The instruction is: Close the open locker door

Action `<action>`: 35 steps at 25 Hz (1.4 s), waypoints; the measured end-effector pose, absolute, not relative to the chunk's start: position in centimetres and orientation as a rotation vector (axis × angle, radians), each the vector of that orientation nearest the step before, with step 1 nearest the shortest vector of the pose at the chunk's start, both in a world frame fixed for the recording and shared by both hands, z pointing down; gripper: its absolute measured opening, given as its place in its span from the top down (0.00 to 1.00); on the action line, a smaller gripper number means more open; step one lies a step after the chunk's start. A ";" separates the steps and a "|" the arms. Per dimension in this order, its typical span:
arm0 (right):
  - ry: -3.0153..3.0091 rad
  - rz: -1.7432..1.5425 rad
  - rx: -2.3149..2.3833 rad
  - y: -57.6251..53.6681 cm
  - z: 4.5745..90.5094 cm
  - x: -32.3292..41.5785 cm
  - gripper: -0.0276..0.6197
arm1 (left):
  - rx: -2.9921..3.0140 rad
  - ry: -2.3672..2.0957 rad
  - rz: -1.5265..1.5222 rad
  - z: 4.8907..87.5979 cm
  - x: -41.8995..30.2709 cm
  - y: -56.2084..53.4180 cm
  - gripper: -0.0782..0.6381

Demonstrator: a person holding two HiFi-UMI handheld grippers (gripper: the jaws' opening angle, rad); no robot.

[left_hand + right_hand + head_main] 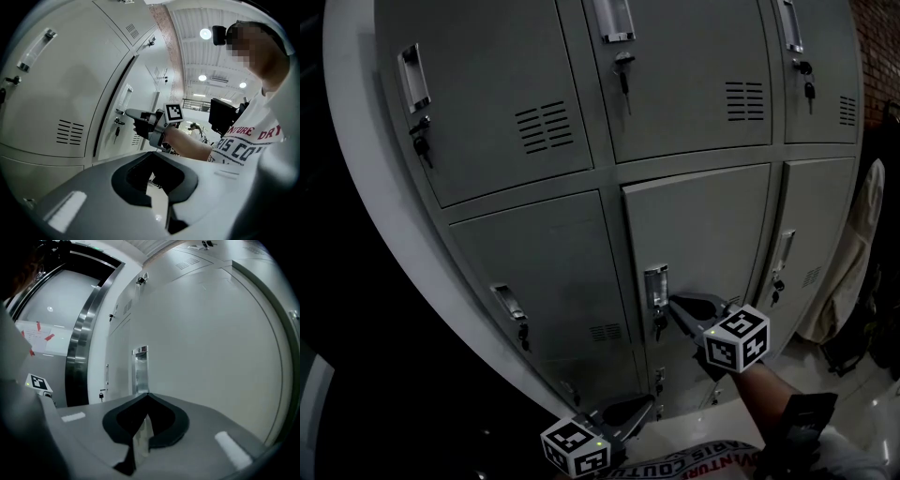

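Note:
A grey locker door (698, 239) in the lower row stands slightly proud of its neighbours, with a dark gap along its left edge. Its metal handle (655, 286) has a key hanging below it. My right gripper (674, 301) is shut and empty, its tip at the door just right of the handle. In the right gripper view the handle (140, 367) rises straight ahead of the closed tips (146, 395). My left gripper (648, 402) hangs lower, shut and empty, near the bottom row. The left gripper view shows the right gripper (133, 113) against the door beside the handle (123, 100).
Closed lockers (502, 112) with keys in their locks fill the wall above and on both sides. A pale hanging item (865, 244) and a dark bag (861, 347) stand at the right. A steel door frame (78, 350) lies left of the lockers.

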State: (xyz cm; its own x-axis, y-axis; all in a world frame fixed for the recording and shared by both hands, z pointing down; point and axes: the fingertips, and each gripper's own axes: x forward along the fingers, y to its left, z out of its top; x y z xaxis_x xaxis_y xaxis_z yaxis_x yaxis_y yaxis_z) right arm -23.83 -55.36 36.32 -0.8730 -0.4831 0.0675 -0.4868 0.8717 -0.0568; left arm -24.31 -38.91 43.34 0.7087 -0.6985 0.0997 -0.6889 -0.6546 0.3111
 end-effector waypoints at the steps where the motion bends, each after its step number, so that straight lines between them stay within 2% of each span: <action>1: -2.984 0.115 0.790 -55.9 36.5 -23.9 0.98 | 2.587 -1.092 -0.041 43.4 -24.4 -39.0 0.88; 7: -2.982 0.183 0.852 -57.8 37.3 -23.9 0.98 | 2.567 -1.106 -0.042 43.6 -24.8 -39.3 0.88; 18: -2.971 0.121 0.810 -56.2 37.6 -23.6 0.97 | 2.567 -1.147 -0.028 43.3 -25.2 -39.2 0.88; 28: -2.938 0.224 0.318 -40.7 40.8 -17.7 0.97 | 2.612 -1.154 -0.007 41.7 -21.3 -36.0 0.88; 35: -2.930 0.267 0.298 -28.2 42.9 -8.5 0.97 | 2.627 -1.104 -0.003 42.7 -12.8 -27.1 0.88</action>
